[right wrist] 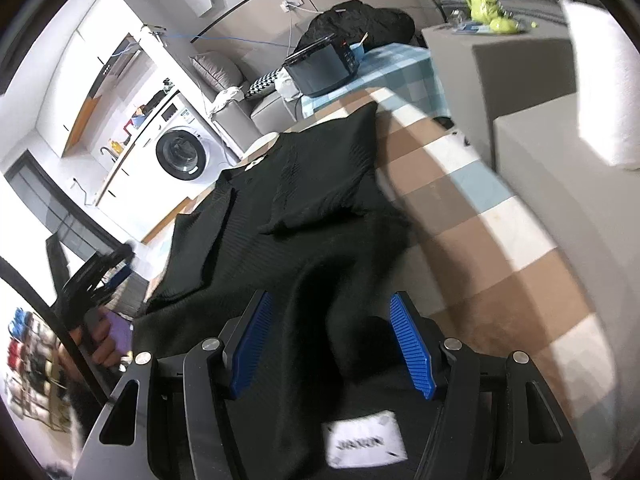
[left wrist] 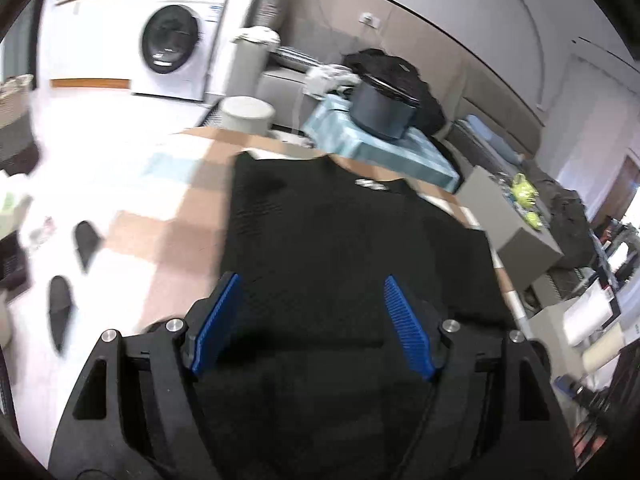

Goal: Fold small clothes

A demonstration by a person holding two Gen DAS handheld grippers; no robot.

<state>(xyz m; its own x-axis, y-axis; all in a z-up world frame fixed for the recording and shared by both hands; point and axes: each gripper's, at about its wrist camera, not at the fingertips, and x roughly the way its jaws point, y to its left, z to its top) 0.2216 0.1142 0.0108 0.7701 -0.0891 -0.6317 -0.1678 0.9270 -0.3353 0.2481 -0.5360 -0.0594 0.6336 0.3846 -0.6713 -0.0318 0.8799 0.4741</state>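
A black knit top (left wrist: 332,240) lies spread on the checked table cloth (left wrist: 168,236), neck end away from me. My left gripper (left wrist: 310,286) is open above its near hem, blue pads wide apart, nothing between them. In the right wrist view the same top (right wrist: 288,216) has its right sleeve folded in over the body. My right gripper (right wrist: 332,308) is open, with a raised fold of the near fabric lying between the blue pads, which stand apart. A white label (right wrist: 366,444) shows below. The left gripper (right wrist: 94,276) and the hand that holds it appear at the far left.
Past the table's far end are a blue-clothed stand (left wrist: 360,140) with a dark pot (left wrist: 380,108), a round stool (left wrist: 246,114) and a washing machine (left wrist: 172,44). Grey boxes (left wrist: 516,216) stand right of the table. Slippers (left wrist: 60,304) lie on the floor at left.
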